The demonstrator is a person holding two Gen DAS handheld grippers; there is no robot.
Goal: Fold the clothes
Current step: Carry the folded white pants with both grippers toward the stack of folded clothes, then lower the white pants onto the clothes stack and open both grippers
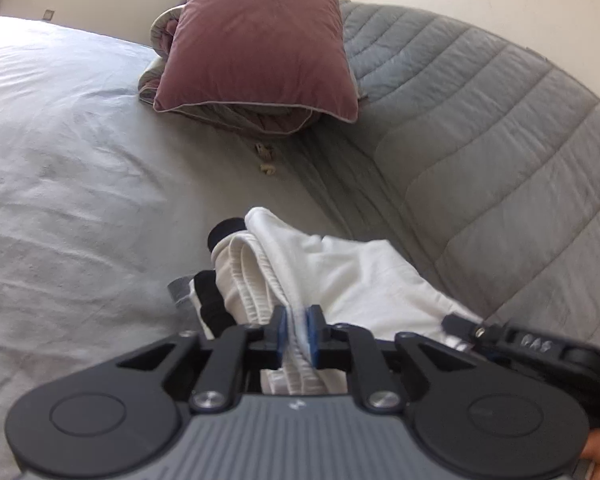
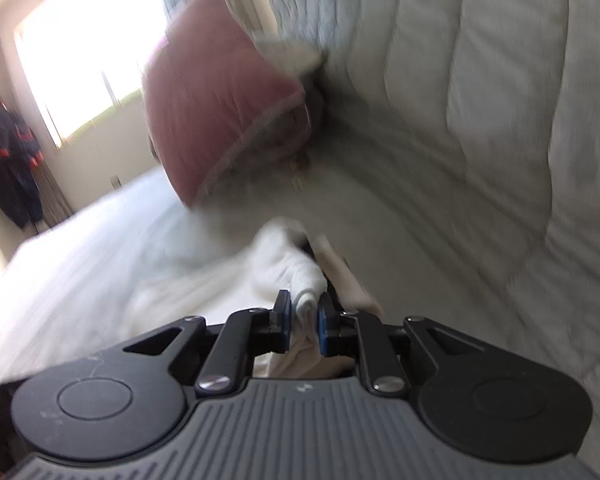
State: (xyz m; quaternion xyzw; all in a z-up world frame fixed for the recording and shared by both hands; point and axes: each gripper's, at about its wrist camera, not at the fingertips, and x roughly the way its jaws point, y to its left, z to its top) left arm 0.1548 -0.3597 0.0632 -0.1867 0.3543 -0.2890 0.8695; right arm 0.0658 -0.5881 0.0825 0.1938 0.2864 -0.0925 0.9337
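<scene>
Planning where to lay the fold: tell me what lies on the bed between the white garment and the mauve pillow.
In the left wrist view, bare grey sheet separates the white garment from the mauve pillow, except two small tan bits near the pillow.

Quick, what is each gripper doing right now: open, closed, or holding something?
Left gripper: closed on the white garment.
Right gripper: closed on white cloth, apparently the same garment.

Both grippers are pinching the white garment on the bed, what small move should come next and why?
Probably lift and draw the grippers apart: left gripper and right gripper each pinch the white garment, which is bunched on the bed; spreading it would expose its edges for folding.
</scene>
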